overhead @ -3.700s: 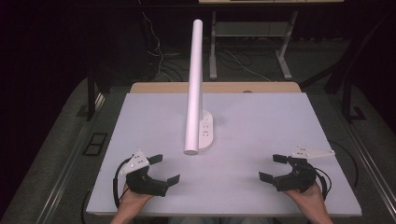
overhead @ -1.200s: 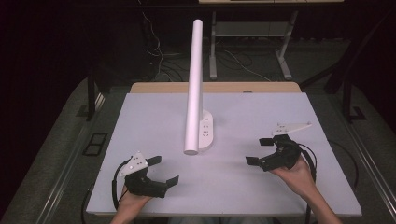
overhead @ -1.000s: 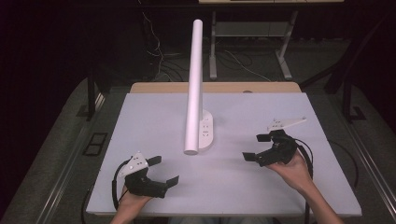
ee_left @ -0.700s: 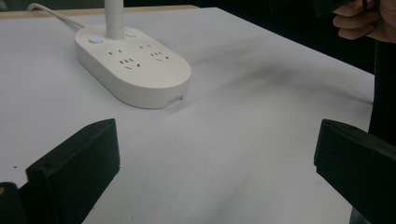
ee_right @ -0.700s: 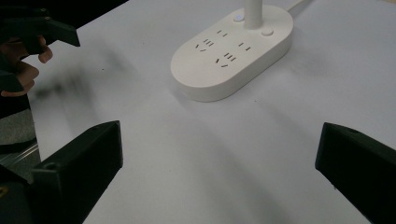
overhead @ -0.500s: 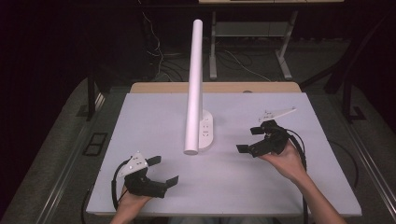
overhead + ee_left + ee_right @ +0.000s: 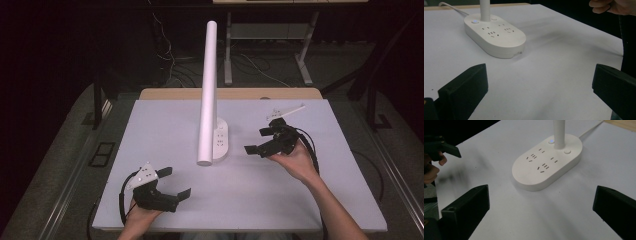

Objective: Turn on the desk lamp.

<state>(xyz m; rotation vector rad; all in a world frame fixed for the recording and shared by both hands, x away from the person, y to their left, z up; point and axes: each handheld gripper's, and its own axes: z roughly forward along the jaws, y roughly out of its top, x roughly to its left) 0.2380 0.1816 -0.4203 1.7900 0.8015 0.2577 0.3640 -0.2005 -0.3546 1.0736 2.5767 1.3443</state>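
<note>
From the high view, a white lamp base [image 7: 218, 142] with its upright pole [image 7: 207, 90] stands mid-desk [image 7: 165, 120]; the left hand-held gripper [image 7: 175, 182] rests near the front edge, jaws spread, and the right hand-held gripper [image 7: 261, 140] hovers just beside the base, jaws apart. Both gripper views show socket slots on the base [image 7: 495, 36] [image 7: 547, 162].

Left tongs [image 7: 175, 182] rest low, right tongs [image 7: 264, 140] raised forward, both gaping wide.
</note>
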